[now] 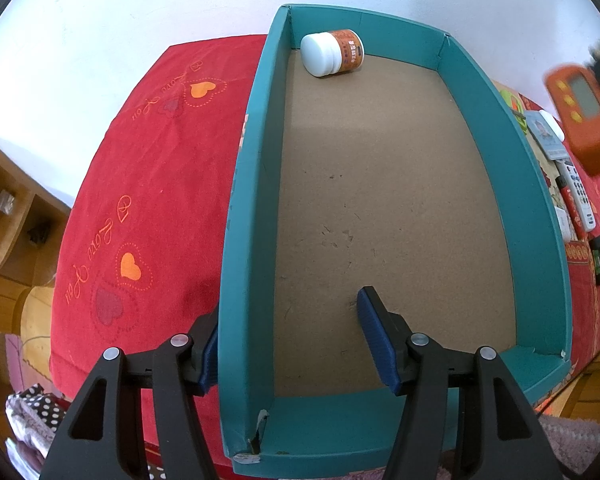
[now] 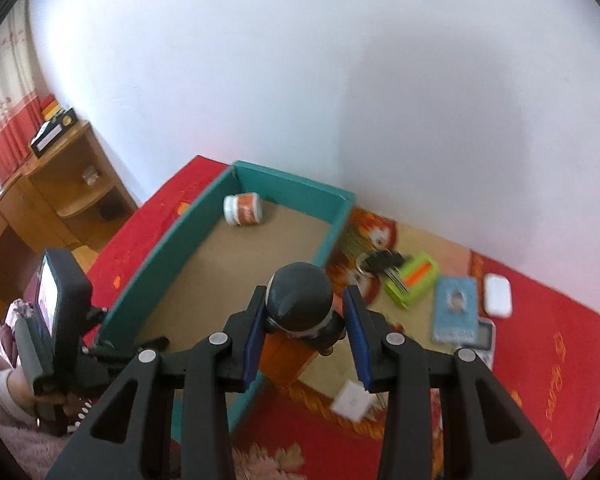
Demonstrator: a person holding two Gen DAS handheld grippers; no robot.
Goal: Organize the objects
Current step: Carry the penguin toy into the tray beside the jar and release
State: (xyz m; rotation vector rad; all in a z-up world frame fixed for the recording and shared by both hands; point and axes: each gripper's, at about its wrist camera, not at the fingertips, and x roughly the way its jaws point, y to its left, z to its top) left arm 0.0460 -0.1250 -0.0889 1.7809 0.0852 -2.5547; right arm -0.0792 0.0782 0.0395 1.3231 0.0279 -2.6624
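Observation:
A teal box with a brown floor lies on a red cloth. A white-capped orange jar lies on its side in the box's far left corner; it also shows in the right wrist view. My left gripper is open, its jaws astride the box's left wall near the front. My right gripper is shut on an orange device with a dark round end, held in the air above the box's right wall. That device shows blurred in the left wrist view.
Right of the box on the cloth lie keys, a green case, a blue card, a white oval thing, a calculator and a white square. A wooden shelf stands at left.

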